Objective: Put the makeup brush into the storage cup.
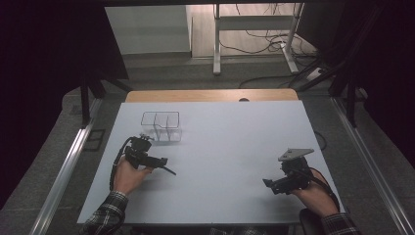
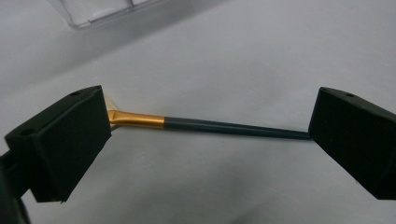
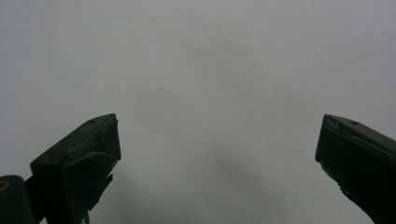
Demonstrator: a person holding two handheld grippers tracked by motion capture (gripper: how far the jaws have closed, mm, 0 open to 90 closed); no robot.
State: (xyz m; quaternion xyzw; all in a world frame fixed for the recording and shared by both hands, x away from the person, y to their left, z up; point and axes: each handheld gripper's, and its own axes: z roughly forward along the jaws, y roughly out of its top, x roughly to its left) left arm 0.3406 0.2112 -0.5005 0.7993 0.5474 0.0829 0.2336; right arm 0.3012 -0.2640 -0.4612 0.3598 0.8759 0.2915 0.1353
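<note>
I see a white table top (image 1: 220, 161) with a strip of bare wood along its far edge, set on grey floor with dark curtains at both sides. Behind it stands a white frame with cables trailing on the floor.

Far left on the table is a clear plastic box (image 1: 161, 126) with dividers inside, upright. I can't tell if anything is in its compartments. One corner of it shows at the top of the left gripper view (image 2: 100, 11).

My left gripper (image 1: 159, 163) sits just in front of that box, held in the left hand (image 1: 128, 177), plaid sleeve at the wrist. In the left gripper view its jaws stand wide apart, gripping nothing. Between them lies a brush (image 2: 210, 126): dark thin handle, gold metal collar, pale bristle end tucked behind the left jaw. It lies flat on the table and spans from one jaw to the other. I can't tell if either jaw touches it. In the high view its handle tip pokes out from the gripper (image 1: 170, 171).

My right gripper (image 1: 270, 184) is near the right front edge, well apart from the brush, held in the right hand (image 1: 315, 196), grey three-cornered plate on top. Its jaws are wide apart over bare table, holding nothing.
</note>
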